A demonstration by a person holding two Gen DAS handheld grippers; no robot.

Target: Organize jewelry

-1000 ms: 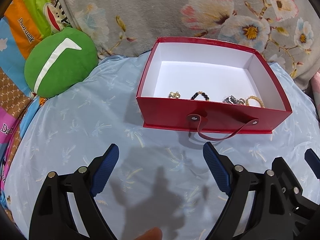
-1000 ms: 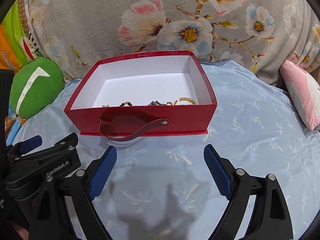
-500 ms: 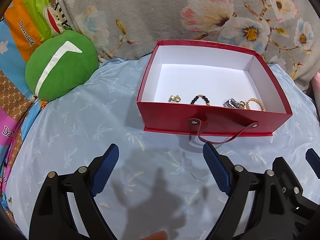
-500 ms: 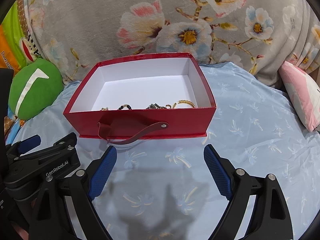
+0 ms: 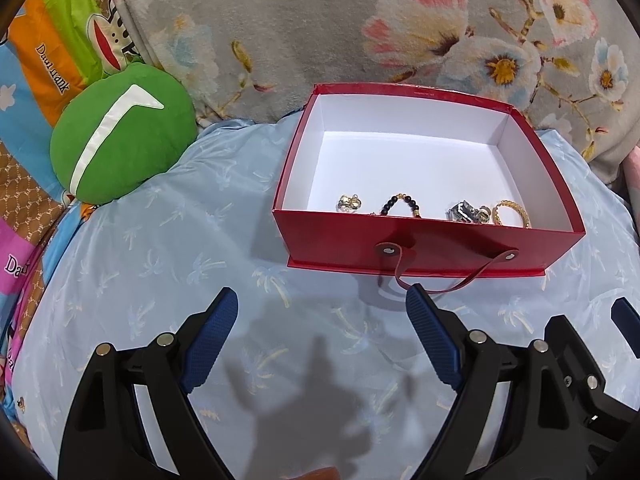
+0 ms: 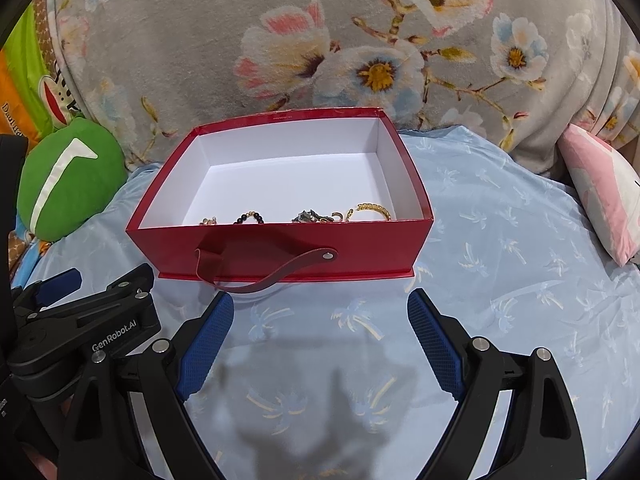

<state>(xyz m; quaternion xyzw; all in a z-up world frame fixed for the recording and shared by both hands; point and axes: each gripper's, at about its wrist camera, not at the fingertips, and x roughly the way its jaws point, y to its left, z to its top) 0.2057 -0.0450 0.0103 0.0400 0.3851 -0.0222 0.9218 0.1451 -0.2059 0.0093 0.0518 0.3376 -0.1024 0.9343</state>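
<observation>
Nothing moved since earlier, both hand-held grippers (image 5: 322, 334) (image 6: 320, 336) wide open and empty, red box (image 6: 280, 246) ahead, green cushion (image 5: 120, 140) left.

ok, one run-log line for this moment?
left gripper: open, empty | right gripper: open, empty | red box: on blue sheet | jewelry: along near wall

A pale blue palm-print sheet (image 6: 500, 264), seemingly a bed, carries the red box (image 6: 280, 246).

Both grippers were matte black plastic frames with silver screws, the left gripper (image 5: 322, 336) and right gripper (image 6: 320, 336) had textured blue pads (image 6: 206, 346), and "GenRobot.AI" was printed in white on the side
</observation>
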